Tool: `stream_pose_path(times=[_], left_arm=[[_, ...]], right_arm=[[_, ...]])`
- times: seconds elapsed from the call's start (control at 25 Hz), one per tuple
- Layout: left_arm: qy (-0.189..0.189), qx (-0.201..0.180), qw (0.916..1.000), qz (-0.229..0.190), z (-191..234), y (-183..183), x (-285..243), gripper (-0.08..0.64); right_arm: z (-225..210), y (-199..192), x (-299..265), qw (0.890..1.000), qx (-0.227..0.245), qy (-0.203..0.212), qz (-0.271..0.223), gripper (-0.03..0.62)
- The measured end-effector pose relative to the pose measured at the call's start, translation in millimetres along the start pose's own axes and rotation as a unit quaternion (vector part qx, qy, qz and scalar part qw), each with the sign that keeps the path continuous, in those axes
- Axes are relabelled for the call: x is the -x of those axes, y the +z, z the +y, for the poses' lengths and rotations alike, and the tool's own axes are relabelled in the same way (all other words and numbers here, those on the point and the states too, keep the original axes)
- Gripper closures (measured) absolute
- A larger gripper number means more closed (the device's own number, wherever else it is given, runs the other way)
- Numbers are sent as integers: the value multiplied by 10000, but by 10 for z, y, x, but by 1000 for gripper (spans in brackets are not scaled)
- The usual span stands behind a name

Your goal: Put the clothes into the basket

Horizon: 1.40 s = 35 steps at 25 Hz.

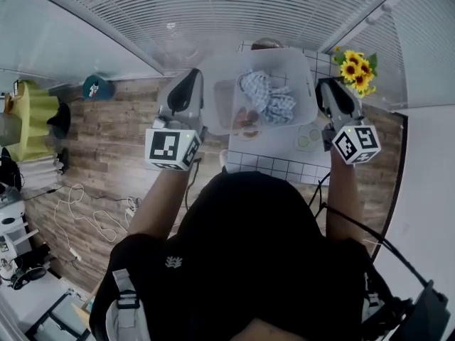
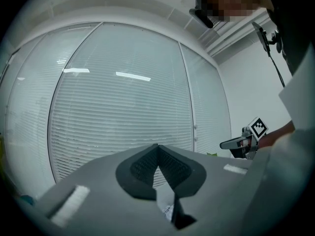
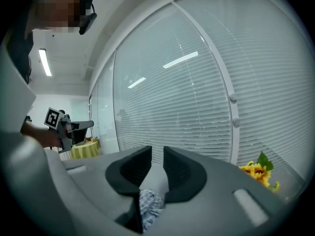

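1. Black shirt (image 1: pixel 242 261), my own, fills the near foreground on my side of the basket (image 1: pixel 300 62).
2. Basket: pale, see-through plastic, over a white tiled table (image 1: pixel 274 168). I cannot tell whether it rests on the table or hangs clear of it.
3. Checked cloth (image 1: pixel 267 96) lies crumpled inside the basket, near its middle.
4. At the basket's left wall, my left gripper (image 2: pixel 158 150) points level. Its pad tips meet, with only a thin wedge of gap below them, and the wall looks pinched there.
5. At the basket's right wall, my right gripper (image 3: pixel 157 156) has its jaws nearly closed. The pale wall fills the narrow slot between them, and the checked cloth shows just below.
6. Sunflowers (image 1: pixel 357 68) stand just right of the basket.
7. Slatted blinds (image 1: pixel 213 13) run beyond the basket, and the wooden floor (image 1: pixel 121 130) lies to its left.
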<state>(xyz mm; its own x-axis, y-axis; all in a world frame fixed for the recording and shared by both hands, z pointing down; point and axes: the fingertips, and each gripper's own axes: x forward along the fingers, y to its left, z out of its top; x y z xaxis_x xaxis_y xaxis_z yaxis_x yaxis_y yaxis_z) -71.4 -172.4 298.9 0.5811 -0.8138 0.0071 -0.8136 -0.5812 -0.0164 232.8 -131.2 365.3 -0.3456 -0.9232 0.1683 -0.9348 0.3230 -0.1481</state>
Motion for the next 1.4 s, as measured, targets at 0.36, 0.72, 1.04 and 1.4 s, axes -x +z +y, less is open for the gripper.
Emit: stream_pose_path(times=[0.36, 0.72, 1.04, 1.4], left_arm=[[-90, 32, 9999, 94, -180, -68, 134, 552], [-137, 67, 9989, 436, -373, -427, 244, 552], [-22, -8, 9998, 195, -365, -302, 300, 552], [79, -14, 9997, 217, -343, -245, 380, 552]], right_arm=[[13, 50, 336, 9991, 114, -194, -373, 558], [41, -217, 550, 9991, 136, -159, -365, 589], [92, -354, 608, 9994, 216, -134, -225, 591], [90, -294, 677, 9993, 248, -149, -232, 591]])
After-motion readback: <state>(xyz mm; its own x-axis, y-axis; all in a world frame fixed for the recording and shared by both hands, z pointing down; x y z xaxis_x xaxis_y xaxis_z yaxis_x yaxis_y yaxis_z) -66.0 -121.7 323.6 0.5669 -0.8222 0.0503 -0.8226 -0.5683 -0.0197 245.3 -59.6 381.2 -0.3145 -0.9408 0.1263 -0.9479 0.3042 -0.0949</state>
